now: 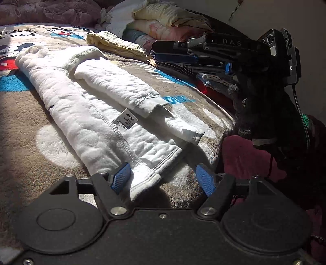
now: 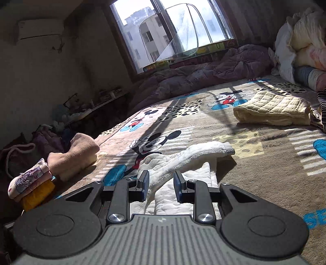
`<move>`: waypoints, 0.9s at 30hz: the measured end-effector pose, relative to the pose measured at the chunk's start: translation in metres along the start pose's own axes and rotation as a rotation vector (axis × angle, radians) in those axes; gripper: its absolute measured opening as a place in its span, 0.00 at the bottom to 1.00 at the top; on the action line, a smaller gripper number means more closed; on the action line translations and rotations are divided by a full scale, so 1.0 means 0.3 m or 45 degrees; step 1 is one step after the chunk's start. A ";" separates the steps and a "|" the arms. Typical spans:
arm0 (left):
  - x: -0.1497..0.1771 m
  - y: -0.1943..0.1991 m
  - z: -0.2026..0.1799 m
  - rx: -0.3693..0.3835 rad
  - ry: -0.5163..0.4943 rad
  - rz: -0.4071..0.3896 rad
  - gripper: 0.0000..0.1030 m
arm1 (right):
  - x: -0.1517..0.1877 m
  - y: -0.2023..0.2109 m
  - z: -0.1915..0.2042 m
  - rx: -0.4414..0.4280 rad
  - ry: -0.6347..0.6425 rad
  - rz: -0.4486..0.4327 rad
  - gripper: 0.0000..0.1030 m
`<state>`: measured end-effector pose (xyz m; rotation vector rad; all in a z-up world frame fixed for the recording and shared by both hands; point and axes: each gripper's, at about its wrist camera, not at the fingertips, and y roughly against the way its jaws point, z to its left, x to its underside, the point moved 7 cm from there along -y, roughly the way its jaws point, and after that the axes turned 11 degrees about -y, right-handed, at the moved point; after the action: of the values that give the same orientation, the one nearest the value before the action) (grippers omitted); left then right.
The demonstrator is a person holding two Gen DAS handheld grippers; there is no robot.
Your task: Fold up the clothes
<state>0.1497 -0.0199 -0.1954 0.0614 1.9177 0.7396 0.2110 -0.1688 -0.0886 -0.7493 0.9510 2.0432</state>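
A white fleece garment (image 1: 97,106) lies lengthwise on the cartoon-print bed blanket (image 1: 30,130), folded into a long strip with a sleeve laid on top and a size label showing. My left gripper (image 1: 163,179) is open at the garment's near hem, with its left blue pad (image 1: 121,177) touching the hem's corner. My right gripper (image 1: 154,53) hovers above the bed at the far right, seen side-on. In the right wrist view my right gripper (image 2: 161,185) is open, its jaws standing on either side of a raised fold of the same white garment (image 2: 183,157).
A folded cream quilted cloth (image 2: 273,111) lies further along the bed. Stacked pillows and bedding (image 1: 163,18) sit at the head. A rumpled purple duvet (image 2: 203,69) lies under the window. Folded beige and patterned clothes (image 2: 71,155) rest at the bed's left edge. Dark red fabric (image 1: 244,157) lies beside the bed.
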 end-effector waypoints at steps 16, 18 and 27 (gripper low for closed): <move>-0.106 0.280 0.198 -0.274 0.076 -0.271 0.62 | 0.287 0.047 0.169 -0.053 0.229 0.008 0.24; -0.118 0.258 0.228 -0.314 0.061 -0.246 0.53 | 0.316 0.064 0.217 -0.073 0.365 -0.014 0.24; -0.172 0.119 0.267 -0.289 -0.022 -0.164 0.51 | 0.434 0.026 0.210 0.142 0.407 0.102 0.30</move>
<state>0.2312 0.0279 -0.1572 -0.1941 1.7915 0.8603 0.1212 -0.0718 -0.1479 -1.0105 1.2814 1.9537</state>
